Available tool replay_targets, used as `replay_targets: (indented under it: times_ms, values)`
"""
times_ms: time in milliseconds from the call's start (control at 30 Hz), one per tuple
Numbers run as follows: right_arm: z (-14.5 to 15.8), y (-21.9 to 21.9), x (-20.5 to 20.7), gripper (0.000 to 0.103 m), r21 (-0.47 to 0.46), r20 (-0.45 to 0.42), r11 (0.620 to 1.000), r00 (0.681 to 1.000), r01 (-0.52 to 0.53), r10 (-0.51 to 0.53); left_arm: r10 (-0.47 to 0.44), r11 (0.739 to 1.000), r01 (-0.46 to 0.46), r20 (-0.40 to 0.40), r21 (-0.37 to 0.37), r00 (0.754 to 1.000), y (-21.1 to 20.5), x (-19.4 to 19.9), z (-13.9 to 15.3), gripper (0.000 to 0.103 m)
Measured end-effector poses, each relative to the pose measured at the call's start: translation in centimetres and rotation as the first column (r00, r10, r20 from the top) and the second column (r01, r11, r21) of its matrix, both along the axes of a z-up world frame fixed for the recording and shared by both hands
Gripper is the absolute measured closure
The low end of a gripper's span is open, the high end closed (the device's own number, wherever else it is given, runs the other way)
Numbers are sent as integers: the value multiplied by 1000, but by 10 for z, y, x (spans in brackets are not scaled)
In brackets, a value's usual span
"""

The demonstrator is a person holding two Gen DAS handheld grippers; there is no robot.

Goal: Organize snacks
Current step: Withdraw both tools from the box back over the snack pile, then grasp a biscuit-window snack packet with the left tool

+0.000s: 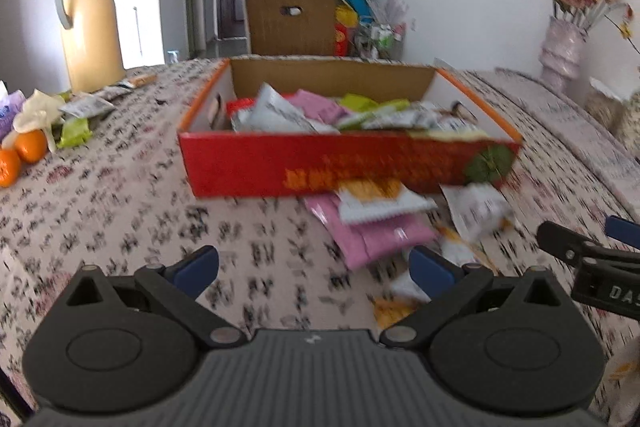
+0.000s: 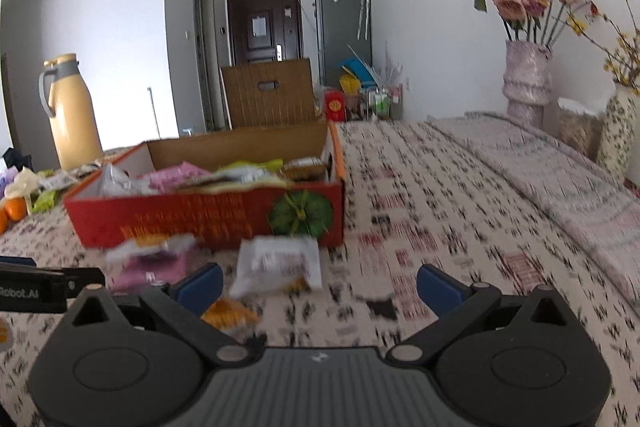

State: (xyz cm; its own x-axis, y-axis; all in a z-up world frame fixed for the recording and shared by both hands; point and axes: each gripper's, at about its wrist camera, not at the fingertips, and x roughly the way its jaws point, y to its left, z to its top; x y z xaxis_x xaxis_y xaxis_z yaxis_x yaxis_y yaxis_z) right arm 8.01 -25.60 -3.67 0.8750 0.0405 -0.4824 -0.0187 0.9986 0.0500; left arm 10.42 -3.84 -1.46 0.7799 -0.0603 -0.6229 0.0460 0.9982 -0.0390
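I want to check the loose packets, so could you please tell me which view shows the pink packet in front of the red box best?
The left wrist view: the pink packet lies largely visible under a white one. The right wrist view shows it blurred, partly hidden behind the gripper.

Box print: the lettering on my red box [image 1: 348, 163] is smeared by motion, unreadable.
Loose packets: the pink packet [image 1: 372, 235] and white packet [image 2: 280, 263] are blurred; brands can't be told.
Box contents: lower layers hidden under top wrappers.
Other tool: my right gripper [image 1: 580, 247] is cut off by the left view's edge.
Oranges [image 1: 20, 155]: partly cropped at the edge.
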Motion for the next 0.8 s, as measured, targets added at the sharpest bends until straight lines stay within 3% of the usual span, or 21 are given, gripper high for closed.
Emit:
replay_targets:
  times_ms: [400,800]
  values:
    - [-19,-14,-19,0,8,-54,1000,998,19,-18,-86,996,88,-80,19,993,-25,-18,-21,0]
    - [-24,-18,-19,0,14,-67,1000,998,23,-22,-107,994,110,-90,25,990,-35,-18,-26,0]
